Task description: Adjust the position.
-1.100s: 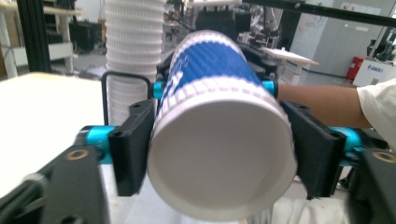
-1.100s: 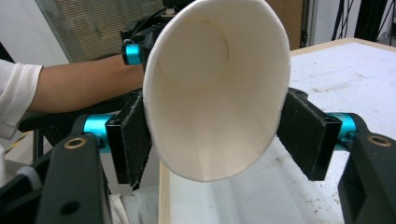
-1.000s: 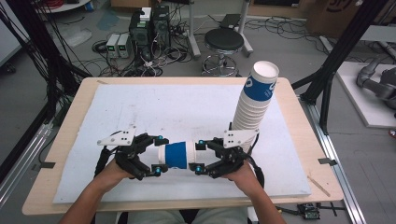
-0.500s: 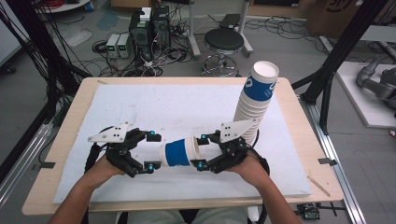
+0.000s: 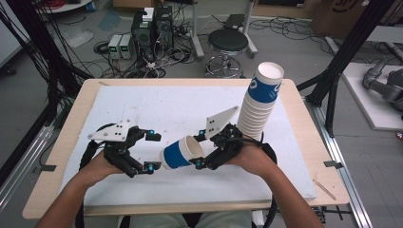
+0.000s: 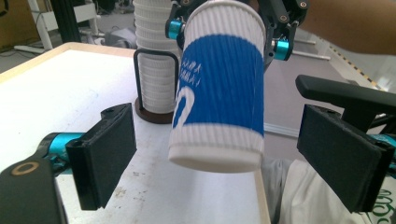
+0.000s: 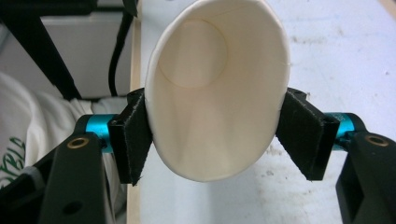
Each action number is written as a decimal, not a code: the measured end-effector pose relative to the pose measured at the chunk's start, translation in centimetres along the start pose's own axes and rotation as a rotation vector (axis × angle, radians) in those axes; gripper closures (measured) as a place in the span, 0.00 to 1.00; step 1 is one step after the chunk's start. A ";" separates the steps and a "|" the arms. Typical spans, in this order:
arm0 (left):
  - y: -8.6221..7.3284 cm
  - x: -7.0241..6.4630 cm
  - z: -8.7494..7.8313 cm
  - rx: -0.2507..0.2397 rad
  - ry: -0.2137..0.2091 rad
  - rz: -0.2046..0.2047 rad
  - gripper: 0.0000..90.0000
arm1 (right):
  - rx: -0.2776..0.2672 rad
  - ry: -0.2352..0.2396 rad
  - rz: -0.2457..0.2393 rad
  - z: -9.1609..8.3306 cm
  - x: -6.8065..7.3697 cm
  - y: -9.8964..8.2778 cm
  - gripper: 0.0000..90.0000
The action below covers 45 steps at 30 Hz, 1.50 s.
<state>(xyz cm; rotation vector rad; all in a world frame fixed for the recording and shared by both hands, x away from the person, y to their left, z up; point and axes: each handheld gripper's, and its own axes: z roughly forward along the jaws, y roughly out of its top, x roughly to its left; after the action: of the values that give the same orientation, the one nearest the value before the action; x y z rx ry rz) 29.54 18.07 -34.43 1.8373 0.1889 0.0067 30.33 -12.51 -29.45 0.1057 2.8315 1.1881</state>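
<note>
A blue-and-white paper cup point(image 5: 180, 153) lies on its side in the air over the white mat, mouth toward my right hand. My right gripper point(image 5: 199, 148) is shut on the paper cup at its rim. In the right gripper view both pads point(image 7: 133, 140) squeeze the cup point(image 7: 215, 93) into an oval. My left gripper point(image 5: 152, 152) stands open just left of the cup's base. In the left gripper view the cup point(image 6: 219, 88) hangs between the wide-apart pads point(image 6: 109, 149), touching neither.
A tall stack of the same cups point(image 5: 259, 104) stands in a black wire holder point(image 6: 152, 114) at the mat's right side, close behind my right hand. The white mat point(image 5: 142, 104) covers most of the wooden table point(image 5: 62, 137). A stool point(image 5: 228, 42) and electronics sit on the floor beyond.
Both grippers were at the cup a second ago. The left has opened, let go and drawn back to the left; the right has kept the cup and tilted it up slightly.
</note>
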 end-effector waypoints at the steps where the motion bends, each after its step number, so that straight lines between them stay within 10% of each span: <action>1: 0.0 0.0 0.0 0.000 0.000 0.000 0.13 | 0.019 -0.005 -0.015 0.1 0.0 0.3 0.35; 26: 0.2 0.4 4.6 0.272 -0.062 0.027 0.19 | 0.345 0.019 -0.122 3.0 0.7 4.7 0.35; 45: -0.8 0.4 6.2 0.278 -0.101 0.029 0.34 | 0.434 0.034 -0.141 3.9 0.9 4.5 0.35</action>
<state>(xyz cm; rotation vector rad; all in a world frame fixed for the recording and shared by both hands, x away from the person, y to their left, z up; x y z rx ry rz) 30.50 12.36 -36.92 2.1120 0.0953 -0.0965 29.94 -6.49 -28.95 -0.0916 3.0164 0.5412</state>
